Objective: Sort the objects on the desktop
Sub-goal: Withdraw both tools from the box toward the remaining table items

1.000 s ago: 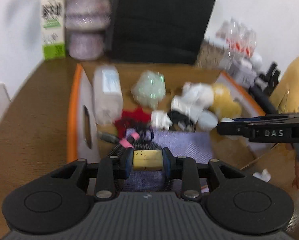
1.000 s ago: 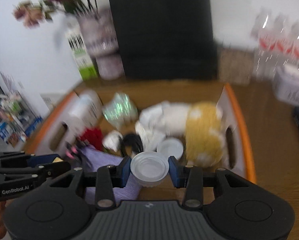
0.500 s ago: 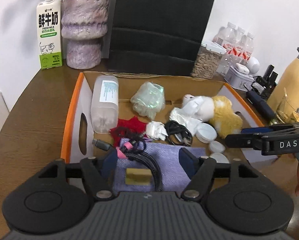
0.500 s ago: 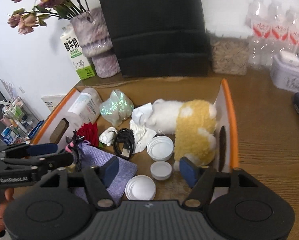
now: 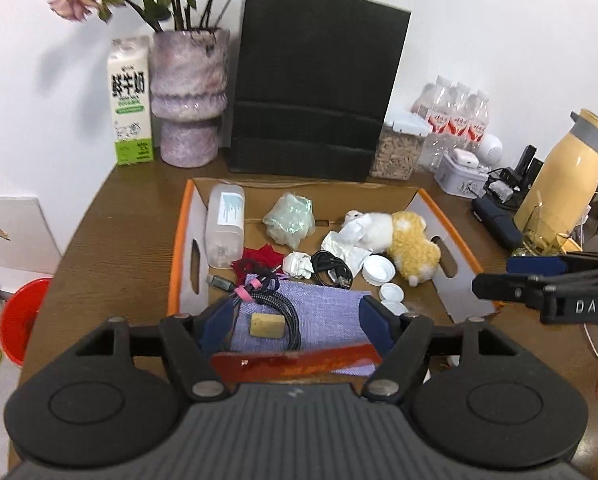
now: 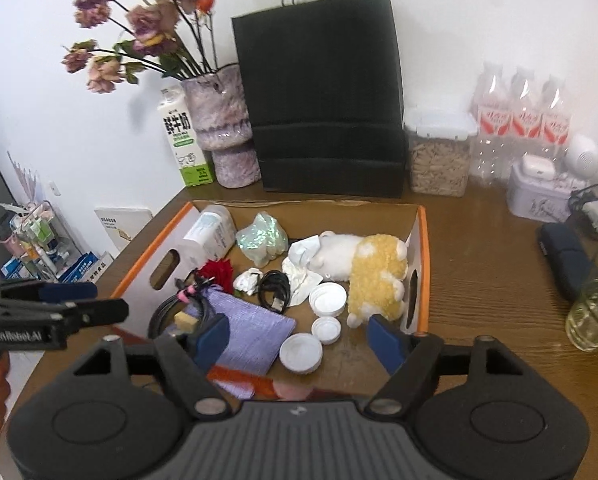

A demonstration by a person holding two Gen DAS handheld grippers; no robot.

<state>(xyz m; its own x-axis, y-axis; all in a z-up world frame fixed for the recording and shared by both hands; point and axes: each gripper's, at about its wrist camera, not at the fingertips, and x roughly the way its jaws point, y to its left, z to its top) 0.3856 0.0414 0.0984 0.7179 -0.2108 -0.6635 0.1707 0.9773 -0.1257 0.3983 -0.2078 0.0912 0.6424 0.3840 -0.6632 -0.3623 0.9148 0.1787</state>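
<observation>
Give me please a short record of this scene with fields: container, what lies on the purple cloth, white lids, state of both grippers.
container: cardboard box with orange rim, on wooden desk
on purple cloth: yellow block, black cable
white lids: three, beside plush toy
left gripper: open, empty, jaws just opened
right gripper: open, empty, jaws just opened

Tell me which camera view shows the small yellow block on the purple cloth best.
Left wrist view: the yellow block lies whole on the purple cloth, beside the braided cable. In the right wrist view it is partly hidden behind the cable.
</observation>
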